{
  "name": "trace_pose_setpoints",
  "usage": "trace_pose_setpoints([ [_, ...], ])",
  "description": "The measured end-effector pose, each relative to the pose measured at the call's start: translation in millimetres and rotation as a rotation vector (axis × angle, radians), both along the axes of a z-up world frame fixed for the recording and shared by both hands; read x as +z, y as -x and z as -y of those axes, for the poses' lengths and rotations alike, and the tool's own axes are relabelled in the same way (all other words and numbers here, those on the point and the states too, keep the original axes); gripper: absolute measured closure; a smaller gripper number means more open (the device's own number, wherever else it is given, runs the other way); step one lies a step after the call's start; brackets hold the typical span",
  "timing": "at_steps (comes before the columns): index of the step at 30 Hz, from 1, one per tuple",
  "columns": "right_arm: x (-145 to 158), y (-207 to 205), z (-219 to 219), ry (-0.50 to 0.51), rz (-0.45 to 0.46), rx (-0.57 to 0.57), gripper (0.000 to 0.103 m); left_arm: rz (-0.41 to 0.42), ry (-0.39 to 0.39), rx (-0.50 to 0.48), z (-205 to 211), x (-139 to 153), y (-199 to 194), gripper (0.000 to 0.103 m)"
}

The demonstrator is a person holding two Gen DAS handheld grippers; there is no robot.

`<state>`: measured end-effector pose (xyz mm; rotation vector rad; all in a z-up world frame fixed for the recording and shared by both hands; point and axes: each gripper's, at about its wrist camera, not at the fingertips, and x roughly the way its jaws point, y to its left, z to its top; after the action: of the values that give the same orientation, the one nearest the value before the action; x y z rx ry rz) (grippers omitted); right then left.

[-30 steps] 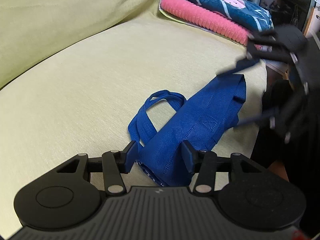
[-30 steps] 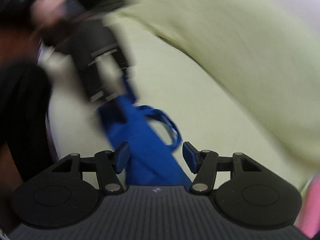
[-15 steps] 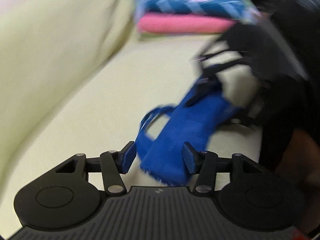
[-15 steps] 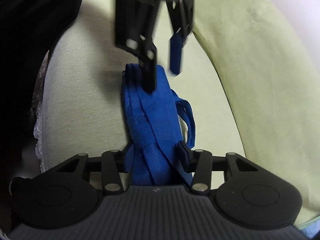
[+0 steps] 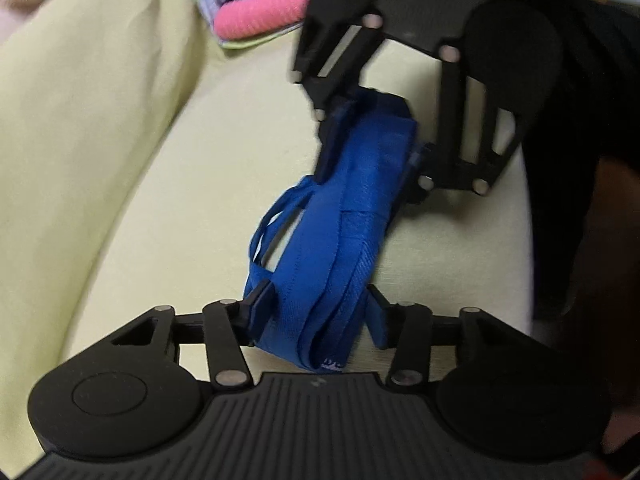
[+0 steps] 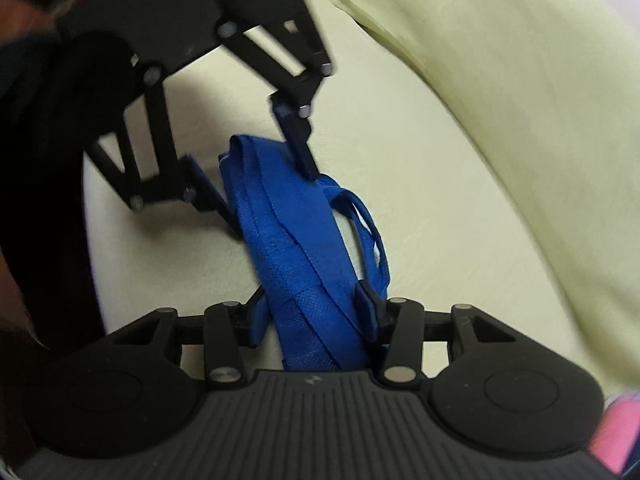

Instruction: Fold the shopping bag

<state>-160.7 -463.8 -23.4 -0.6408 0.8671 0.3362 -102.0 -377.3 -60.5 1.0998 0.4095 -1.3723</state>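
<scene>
The left gripper (image 5: 316,310) has its fingers closed around one end of the folded blue shopping bag (image 5: 344,216), and the right gripper (image 6: 312,310) clamps the opposite end between its fingers. The bag stretches between them above the pale green sofa seat (image 5: 200,184), handles (image 5: 280,216) trailing aside. Beyond lie folded towels (image 5: 260,12).

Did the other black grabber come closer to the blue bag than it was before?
Yes. In the left wrist view the right gripper came in from the couch edge near the pink towel and now straddles the blue bag.
</scene>
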Motion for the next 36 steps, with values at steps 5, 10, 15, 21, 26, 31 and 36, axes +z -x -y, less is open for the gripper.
trace_pose_setpoints([
  [5, 12, -5, 16, -0.273, -0.215, -0.059, 0.062, -0.169, -0.084, -0.018, -8, 13, -8, 0.051],
  [10, 8, -27, 54, -0.52, -0.332, -0.209, 0.062, -0.212, -0.036, 0.039, -7, 16, -25, 0.046],
  [15, 2, -33, 69, -0.634, -0.383, -0.295, 0.062, -0.22, 0.029, 0.078, -14, 25, -24, 0.046],
  [21, -11, -35, 82, -0.797, -0.407, -0.419, 0.062, -0.285, 0.127, 0.161, -19, 35, -39, 0.046],
  [26, -31, -29, 92, -0.96, -0.405, -0.555, 0.062, -0.29, 0.155, 0.206, -12, 28, -44, 0.045],
  [31, -61, -13, 87, -1.104, -0.335, -0.695, 0.062, -0.366, 0.2, 0.288, -10, 25, -56, 0.045],
  [36, -68, 4, 72, -1.146, -0.212, -0.765, 0.061, -0.462, 0.243, 0.339, -12, 28, -66, 0.047],
])
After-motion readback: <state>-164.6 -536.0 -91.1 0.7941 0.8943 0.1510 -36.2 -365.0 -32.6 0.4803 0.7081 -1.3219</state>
